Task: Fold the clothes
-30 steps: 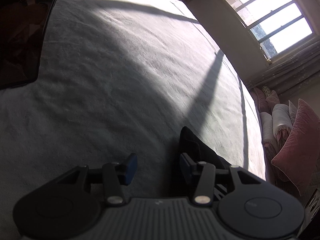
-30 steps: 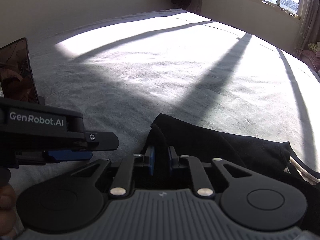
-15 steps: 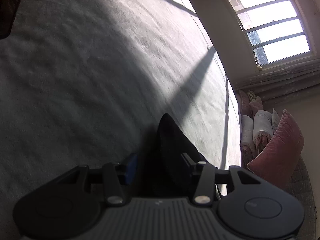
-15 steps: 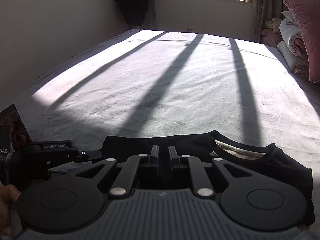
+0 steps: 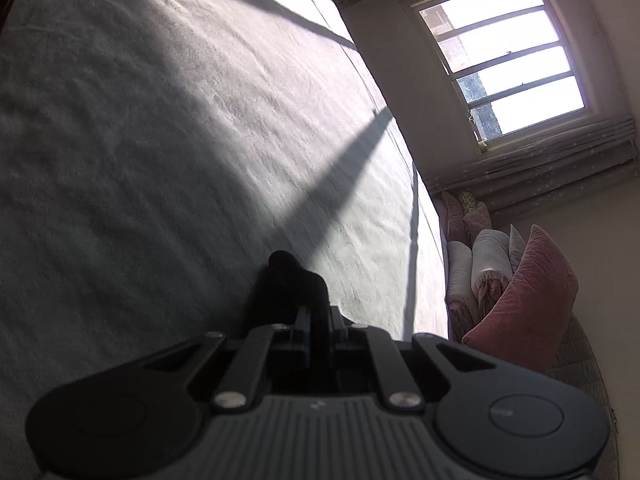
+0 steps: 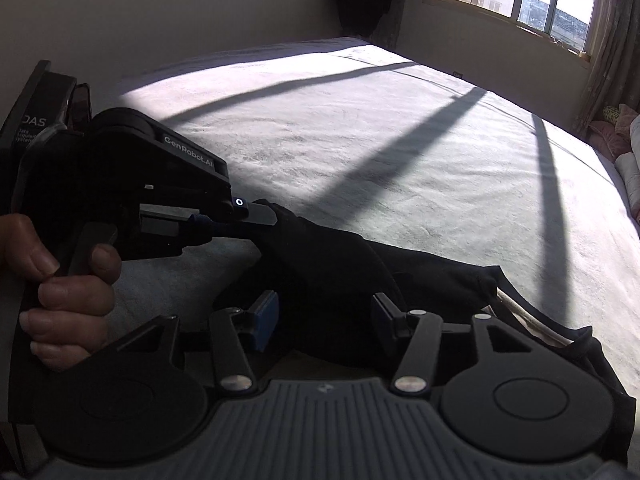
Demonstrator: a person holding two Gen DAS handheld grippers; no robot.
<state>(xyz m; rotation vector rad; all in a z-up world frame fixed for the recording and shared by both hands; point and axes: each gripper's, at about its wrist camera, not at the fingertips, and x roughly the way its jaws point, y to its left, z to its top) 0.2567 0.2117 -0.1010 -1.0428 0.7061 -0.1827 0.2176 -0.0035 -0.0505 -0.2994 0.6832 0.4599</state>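
- bed (image 6: 400, 140): wide, flat, covered w/ pale grey-white textured cover, mostly bare
- sunlit patch across far half; near side in shade; long dark bar shadows run across cover
- black garment (image 6: 420, 276) lies on near edge of bed, bunched, pale inner lining showing at neck opening on right
- same black garment (image 5: 288, 280) in left wrist view: only a dark bunched end shows
- pillows (image 5: 520, 280) / rolled bedding heaped at bed's right end, pink + white

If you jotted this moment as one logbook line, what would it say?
left gripper: shut on black garment | right gripper: jaws opening, garment between, unpressed | garment: on bed
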